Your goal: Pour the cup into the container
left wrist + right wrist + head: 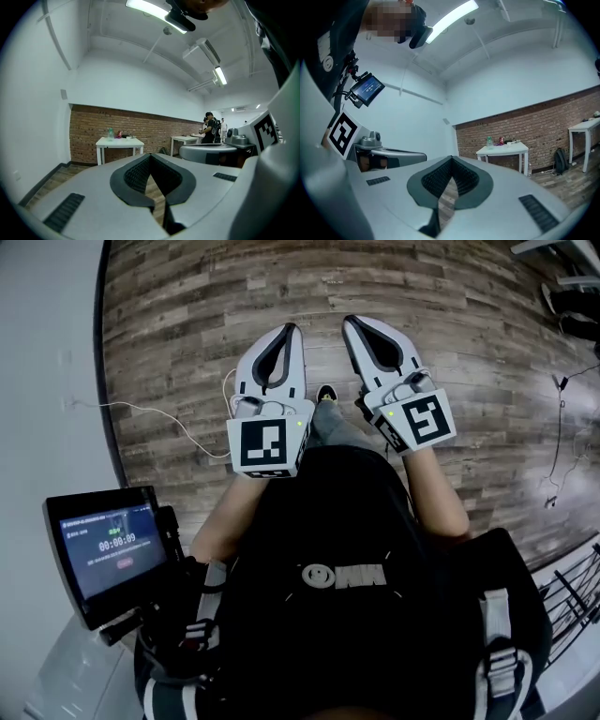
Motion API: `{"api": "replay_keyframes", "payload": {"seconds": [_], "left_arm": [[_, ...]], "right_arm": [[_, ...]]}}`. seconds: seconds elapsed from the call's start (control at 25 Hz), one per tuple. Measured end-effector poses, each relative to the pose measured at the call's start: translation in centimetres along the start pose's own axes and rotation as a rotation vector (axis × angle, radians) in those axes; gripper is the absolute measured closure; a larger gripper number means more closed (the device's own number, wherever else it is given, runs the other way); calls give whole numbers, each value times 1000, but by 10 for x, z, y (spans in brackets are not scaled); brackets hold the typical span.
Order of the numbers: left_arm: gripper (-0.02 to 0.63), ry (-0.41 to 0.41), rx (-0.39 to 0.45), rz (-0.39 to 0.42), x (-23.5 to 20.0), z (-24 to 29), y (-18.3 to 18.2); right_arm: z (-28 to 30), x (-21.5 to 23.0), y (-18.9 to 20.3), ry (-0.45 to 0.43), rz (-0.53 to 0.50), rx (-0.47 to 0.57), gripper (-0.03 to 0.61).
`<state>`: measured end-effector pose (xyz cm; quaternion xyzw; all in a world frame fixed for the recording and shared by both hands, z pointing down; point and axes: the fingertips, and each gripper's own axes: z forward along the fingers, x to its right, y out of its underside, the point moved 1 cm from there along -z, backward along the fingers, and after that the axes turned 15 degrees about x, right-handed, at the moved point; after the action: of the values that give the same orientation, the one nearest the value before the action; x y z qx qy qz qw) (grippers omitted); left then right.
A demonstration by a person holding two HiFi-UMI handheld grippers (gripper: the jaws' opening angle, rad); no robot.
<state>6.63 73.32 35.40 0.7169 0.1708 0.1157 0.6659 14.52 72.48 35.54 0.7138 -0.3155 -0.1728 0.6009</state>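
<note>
In the head view my left gripper (291, 330) and right gripper (350, 322) are held side by side above a wooden plank floor (187, 324), both shut with nothing between their jaws. Seen from the left gripper (150, 155), a white table (120, 140) stands far off against a brick wall, carrying a green bottle (110, 133) and small items too tiny to tell apart. From the right gripper (451, 158), the same table (503, 151) and bottle (489, 141) show, with a small red thing (501, 140) beside the bottle.
A small monitor (108, 545) is mounted at my lower left. A thin cable (159, 413) lies on the floor. A second white table (185, 139) stands right of the first, with people (209, 126) beyond it. A dark backpack (560, 161) leans near a table leg.
</note>
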Motion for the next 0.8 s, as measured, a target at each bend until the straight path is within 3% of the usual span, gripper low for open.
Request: {"api": "replay_keyframes", "payload": {"seconds": [0.8], "left_arm": [[615, -29, 35, 25, -11, 17, -14]], "right_arm": [[19, 18, -15, -13, -11, 56, 581]]}}
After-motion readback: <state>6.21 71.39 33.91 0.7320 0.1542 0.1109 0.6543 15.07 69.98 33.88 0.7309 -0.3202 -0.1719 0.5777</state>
